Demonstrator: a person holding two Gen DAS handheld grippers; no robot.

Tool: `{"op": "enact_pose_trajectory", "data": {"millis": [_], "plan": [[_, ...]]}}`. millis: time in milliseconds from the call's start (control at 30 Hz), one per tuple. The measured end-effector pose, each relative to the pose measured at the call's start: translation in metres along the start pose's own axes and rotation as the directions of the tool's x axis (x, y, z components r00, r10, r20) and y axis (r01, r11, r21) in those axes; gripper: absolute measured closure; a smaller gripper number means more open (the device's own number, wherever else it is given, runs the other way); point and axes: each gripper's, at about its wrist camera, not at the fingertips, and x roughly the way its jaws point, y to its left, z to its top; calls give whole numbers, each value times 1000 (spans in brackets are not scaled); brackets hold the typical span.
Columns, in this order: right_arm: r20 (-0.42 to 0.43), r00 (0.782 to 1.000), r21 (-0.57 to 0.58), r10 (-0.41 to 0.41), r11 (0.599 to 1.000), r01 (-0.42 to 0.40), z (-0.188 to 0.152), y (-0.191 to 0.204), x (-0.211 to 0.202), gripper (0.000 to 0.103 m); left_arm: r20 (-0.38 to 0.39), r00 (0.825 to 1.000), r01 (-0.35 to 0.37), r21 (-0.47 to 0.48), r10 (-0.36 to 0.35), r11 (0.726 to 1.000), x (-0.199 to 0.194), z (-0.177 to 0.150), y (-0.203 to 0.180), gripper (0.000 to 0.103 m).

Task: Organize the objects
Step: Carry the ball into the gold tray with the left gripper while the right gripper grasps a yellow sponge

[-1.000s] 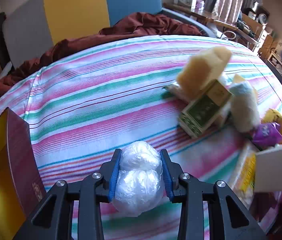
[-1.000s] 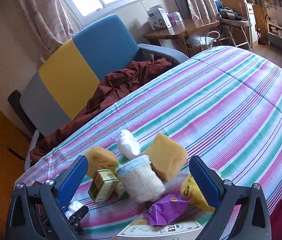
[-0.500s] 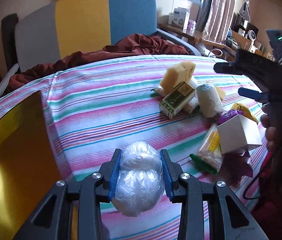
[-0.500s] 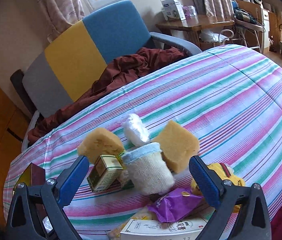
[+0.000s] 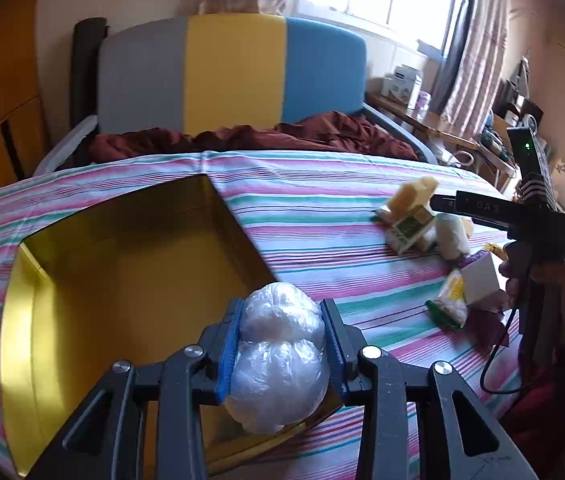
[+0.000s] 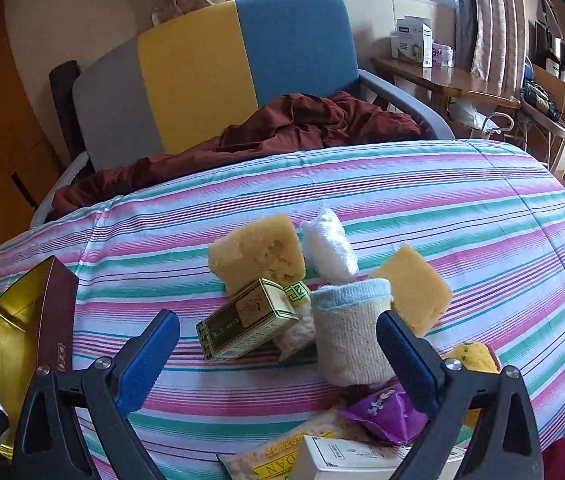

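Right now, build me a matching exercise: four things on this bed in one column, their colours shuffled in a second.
Things:
1. box
2. wrapped bundle in the left gripper
3. snack packet
4. sock

Colours:
A. purple
B. cream with a blue cuff
C. gold inside
D. clear plastic over white

Pairs: 1-C, 2-D, 3-A, 4-B

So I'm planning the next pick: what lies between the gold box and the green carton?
Only bare striped bedspread. The left wrist view shows nothing between the gold box and the green carton.
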Motion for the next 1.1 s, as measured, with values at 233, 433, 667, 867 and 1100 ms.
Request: {"op": "enact_pose_trajectory", "data": {"millis": [233, 433, 667, 867, 1100], "plan": [[-29, 1000, 28, -5, 1000, 6, 10, 8, 17, 2, 14, 997, -72, -100, 74, 992, -21, -18, 54, 65], [-45, 999, 45, -4, 999, 6, 20, 6, 24, 2, 15, 991, -130, -180, 135, 975, -40, -35, 95, 65], [-49, 998, -8, -48, 999, 48, 33, 22, 37, 2, 12, 981, -182, -255, 192, 950, -56, -50, 127, 65], [-66, 991, -54, -114, 992, 110, 34, 30, 52, 2, 14, 977, -200, -281, 212, 939, -64, -56, 139, 65], [-74, 984, -92, -159, 984, 152, 28, 24, 66, 30, -1, 974, -217, -284, 226, 934, -62, -60, 143, 65]]}}
